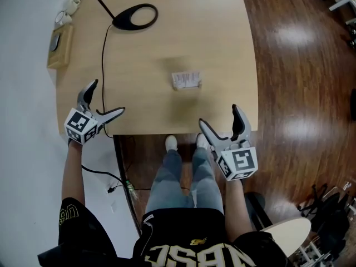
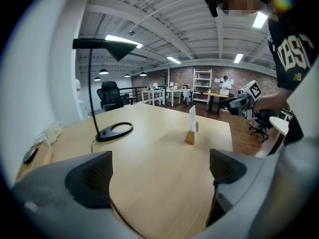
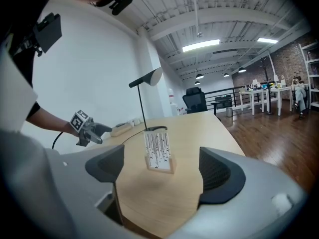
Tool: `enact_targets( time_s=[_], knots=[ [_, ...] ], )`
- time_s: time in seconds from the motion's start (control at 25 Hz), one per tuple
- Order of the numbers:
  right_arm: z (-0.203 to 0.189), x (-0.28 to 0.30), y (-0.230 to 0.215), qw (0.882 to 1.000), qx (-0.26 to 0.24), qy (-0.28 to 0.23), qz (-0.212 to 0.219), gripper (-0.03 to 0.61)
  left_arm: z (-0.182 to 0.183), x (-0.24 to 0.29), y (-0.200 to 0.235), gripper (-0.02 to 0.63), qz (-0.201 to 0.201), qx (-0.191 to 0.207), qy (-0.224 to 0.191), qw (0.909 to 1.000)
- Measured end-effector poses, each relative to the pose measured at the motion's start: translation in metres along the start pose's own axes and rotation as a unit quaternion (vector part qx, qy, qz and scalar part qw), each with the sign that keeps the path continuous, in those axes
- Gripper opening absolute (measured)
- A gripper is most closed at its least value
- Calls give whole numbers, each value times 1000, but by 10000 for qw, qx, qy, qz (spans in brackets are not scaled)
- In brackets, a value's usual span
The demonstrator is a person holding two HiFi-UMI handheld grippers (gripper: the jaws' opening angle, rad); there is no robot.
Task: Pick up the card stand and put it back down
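The card stand, a small wooden block holding an upright white printed card, stands on the light wooden table near its front middle. The left gripper view shows the card stand edge-on, far ahead. In the right gripper view the card stand faces me, closer. My left gripper hovers at the table's front left corner, open and empty. My right gripper sits at the front edge, right of the stand, also open and empty. Neither touches the stand.
A black desk lamp with a ring base stands at the back of the table, its cable running to the front left edge. A wooden box and white plugs lie at the far left edge. Wood floor lies to the right.
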State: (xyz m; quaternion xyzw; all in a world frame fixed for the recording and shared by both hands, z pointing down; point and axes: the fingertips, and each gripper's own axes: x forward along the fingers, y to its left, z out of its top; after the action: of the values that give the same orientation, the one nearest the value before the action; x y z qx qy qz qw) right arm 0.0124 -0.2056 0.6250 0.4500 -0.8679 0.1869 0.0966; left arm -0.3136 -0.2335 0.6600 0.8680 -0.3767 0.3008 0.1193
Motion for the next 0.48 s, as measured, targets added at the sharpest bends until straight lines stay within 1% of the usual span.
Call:
enact_targets(
  time_s=[0.08, 0.2, 0.36, 0.48],
  knots=[
    [3, 1, -1, 10000, -39, -33, -3, 472, 2, 28, -17, 614, -408, 140, 124, 9990],
    [6, -3, 0, 10000, -58, -49, 29, 472, 18, 69, -45, 612, -922, 267, 31, 9954],
    [-1, -8, -2, 10000, 36, -8, -21, 472, 47, 122, -75, 577, -1414, 481, -134, 9887],
    [-8, -13, -2, 9999, 65, 82, -16, 472, 58, 157, -100, 578, -1768, 610, -55, 9823]
  ],
)
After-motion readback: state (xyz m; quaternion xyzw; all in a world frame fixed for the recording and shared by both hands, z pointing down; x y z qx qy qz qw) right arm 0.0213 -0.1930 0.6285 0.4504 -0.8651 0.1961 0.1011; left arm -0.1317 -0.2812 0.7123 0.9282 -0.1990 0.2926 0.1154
